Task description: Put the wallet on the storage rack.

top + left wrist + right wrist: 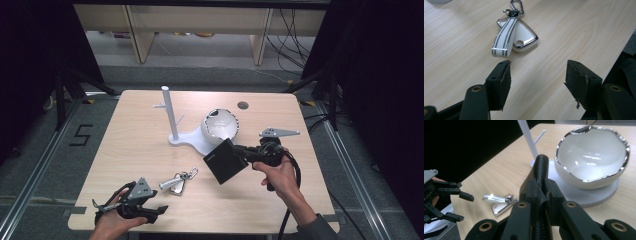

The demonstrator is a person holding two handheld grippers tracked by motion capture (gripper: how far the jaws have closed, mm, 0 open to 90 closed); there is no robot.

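Here the right gripper point(239, 153) has its jaws pressed tight on a black wallet point(225, 161), pinching it by one edge. In the high view the wallet hangs tilted in the air above the wooden table point(140, 145), just in front of the white bowl point(220, 125) that sits on the white stand's base point(192, 141). In the right gripper view the wallet's textured black edge point(541, 167) stands up between the two jaws, which meet on it with no gap to either side.

The left gripper point(159, 210) rests low at the near left edge of the table, its jaws spread wide with nothing between them. The left gripper view shows the two pads point(505, 80) well apart over bare wood. A white key fob with a striped strap and metal clasp point(515, 37) lies flat on the table just beyond the fingertips, untouched. In the high view this key fob point(178, 182) lies between the two grippers, near the left one.
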